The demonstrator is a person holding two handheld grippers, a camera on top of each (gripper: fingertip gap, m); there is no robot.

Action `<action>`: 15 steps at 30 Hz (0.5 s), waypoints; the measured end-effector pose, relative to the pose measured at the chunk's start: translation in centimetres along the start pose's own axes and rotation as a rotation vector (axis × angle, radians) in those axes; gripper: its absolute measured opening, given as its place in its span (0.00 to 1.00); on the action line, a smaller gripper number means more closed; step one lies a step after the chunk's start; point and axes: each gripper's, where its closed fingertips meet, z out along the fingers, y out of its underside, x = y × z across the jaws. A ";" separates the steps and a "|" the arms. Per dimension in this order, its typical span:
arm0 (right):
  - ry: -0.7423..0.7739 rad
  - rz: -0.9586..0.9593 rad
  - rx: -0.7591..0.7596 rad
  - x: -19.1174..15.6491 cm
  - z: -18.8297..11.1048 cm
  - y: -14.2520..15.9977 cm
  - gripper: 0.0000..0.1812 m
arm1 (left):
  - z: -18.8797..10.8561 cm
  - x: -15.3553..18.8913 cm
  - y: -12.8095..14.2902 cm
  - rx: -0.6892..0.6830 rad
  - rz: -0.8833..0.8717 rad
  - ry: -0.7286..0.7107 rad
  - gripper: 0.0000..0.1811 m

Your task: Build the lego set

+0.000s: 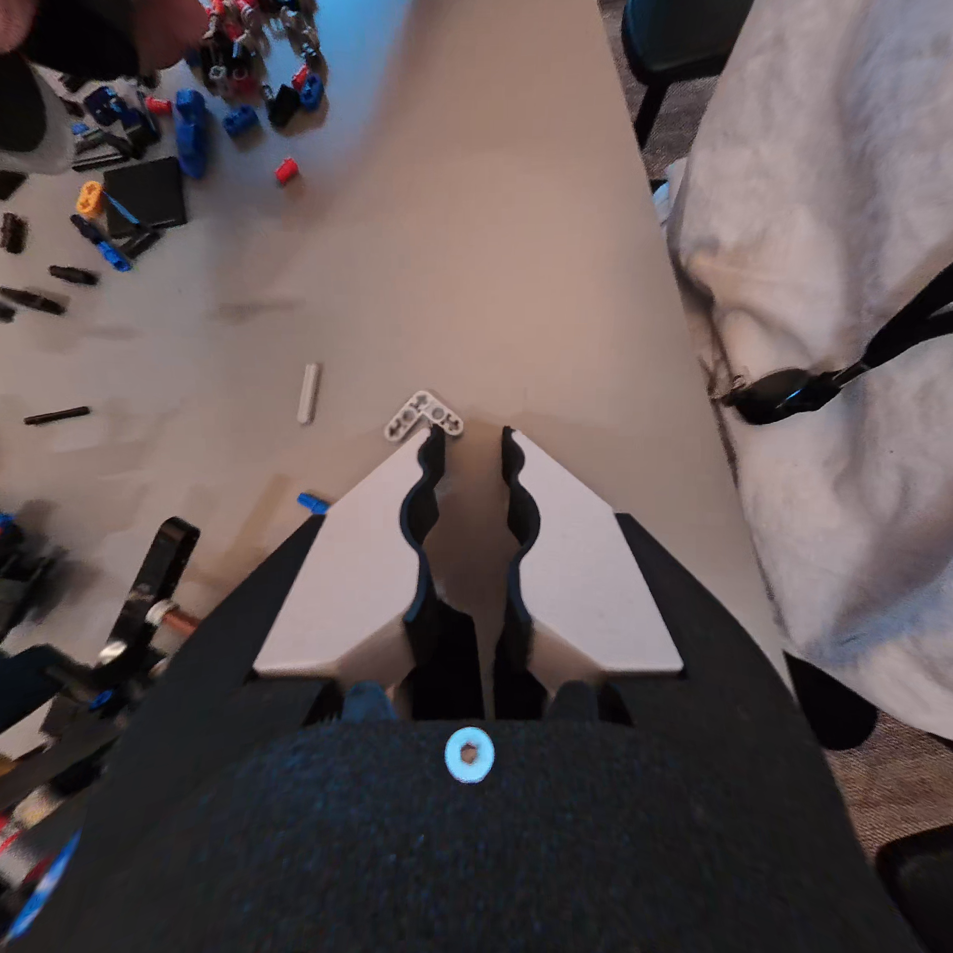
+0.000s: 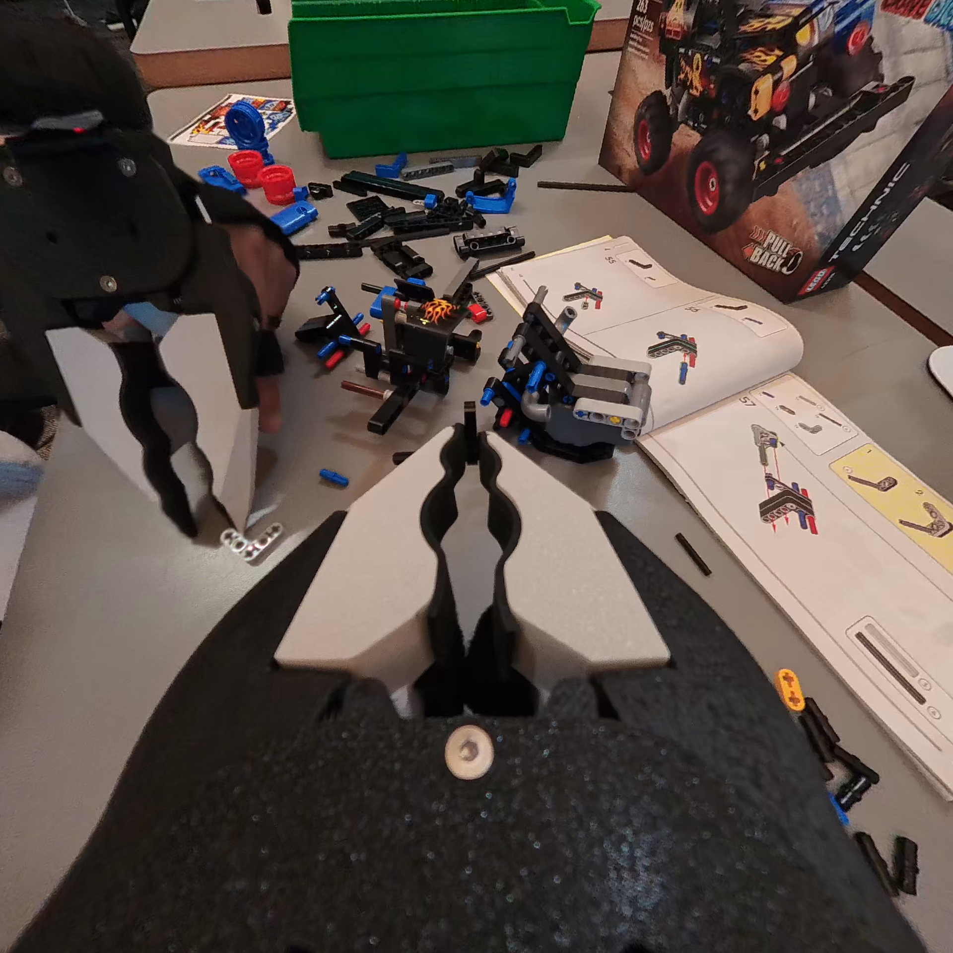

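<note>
A light grey L-shaped piece (image 1: 423, 415) lies flat on the table. My left gripper (image 1: 472, 434) is open, and its left fingertip sits at the piece's near edge. In the right wrist view the same gripper (image 2: 206, 521) points down just over the L-shaped piece (image 2: 251, 542). My right gripper (image 2: 470, 438) is shut on a small black piece (image 2: 469, 416) that sticks up between its tips. A grey and black sub-assembly (image 2: 572, 392) stands just beyond on the right. A black assembly with a flame sticker (image 2: 412, 340) lies behind it on the left.
An open instruction booklet (image 2: 748, 454) lies at the right, with the set's box (image 2: 773, 129) and a green bin (image 2: 438, 77) at the back. Loose black, blue and red parts (image 2: 402, 216) are scattered between them. A grey beam (image 1: 308, 393) and a blue pin (image 1: 312, 501) lie near the left gripper. A pale cloth (image 1: 825, 309) hangs past the table edge.
</note>
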 end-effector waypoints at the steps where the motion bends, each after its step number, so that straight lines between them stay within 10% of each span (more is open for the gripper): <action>1: -0.004 0.002 -0.001 0.0 0.0 0.0 0.02 | 0.2 0.3 -0.2 0.011 -0.003 0.013 0.12; 15: -0.044 0.026 0.004 -0.6 0.0 -0.1 0.02 | 0.8 -2.1 -0.6 0.021 0.017 -0.045 0.04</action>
